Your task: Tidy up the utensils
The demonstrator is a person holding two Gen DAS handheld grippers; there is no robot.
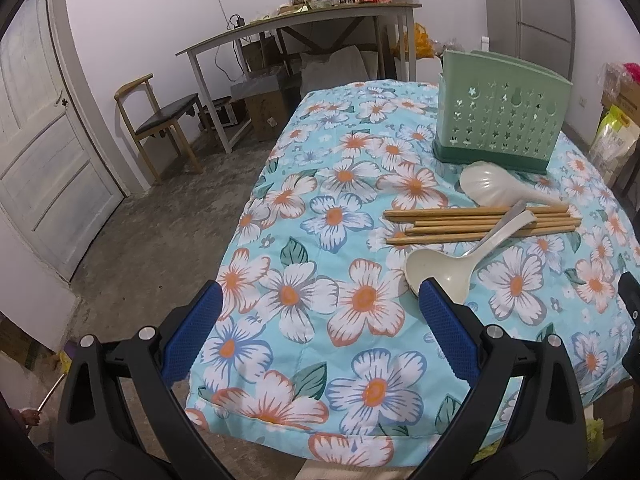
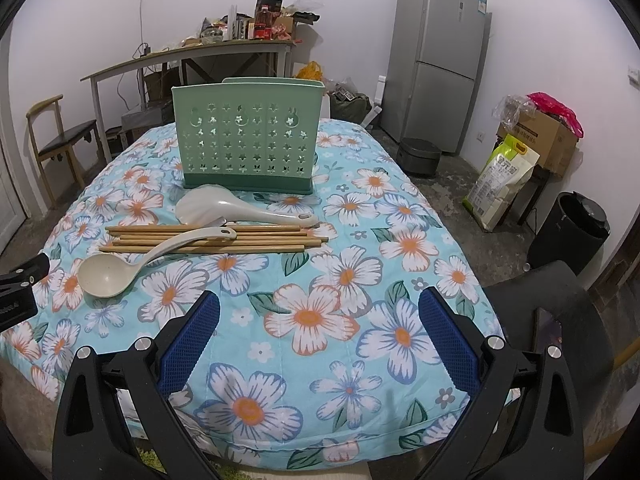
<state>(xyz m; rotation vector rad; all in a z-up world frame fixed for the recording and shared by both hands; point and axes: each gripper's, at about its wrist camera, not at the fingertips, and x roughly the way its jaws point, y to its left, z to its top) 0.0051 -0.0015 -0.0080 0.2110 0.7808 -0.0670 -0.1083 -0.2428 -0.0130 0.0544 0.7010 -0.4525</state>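
A green perforated utensil holder (image 2: 247, 138) (image 1: 502, 120) stands upright at the far side of the flowered table. In front of it lie a white rice paddle (image 2: 240, 210) (image 1: 496, 190), several wooden chopsticks (image 2: 260, 238) (image 1: 452, 222) and a cream ladle (image 2: 108, 274) (image 1: 440, 268) whose handle rests across the chopsticks. My left gripper (image 1: 320, 300) is open over the table's near left corner, its right finger just short of the ladle bowl. My right gripper (image 2: 320, 306) is open above the cloth at the near edge, holding nothing.
The flowered tablecloth (image 2: 360, 208) covers the whole table. A wooden chair (image 1: 160, 120) and a cluttered side table (image 1: 300, 20) stand behind on the left. A fridge (image 2: 440, 56), boxes, a bag (image 2: 500, 184) and a black bin (image 2: 576, 228) are to the right.
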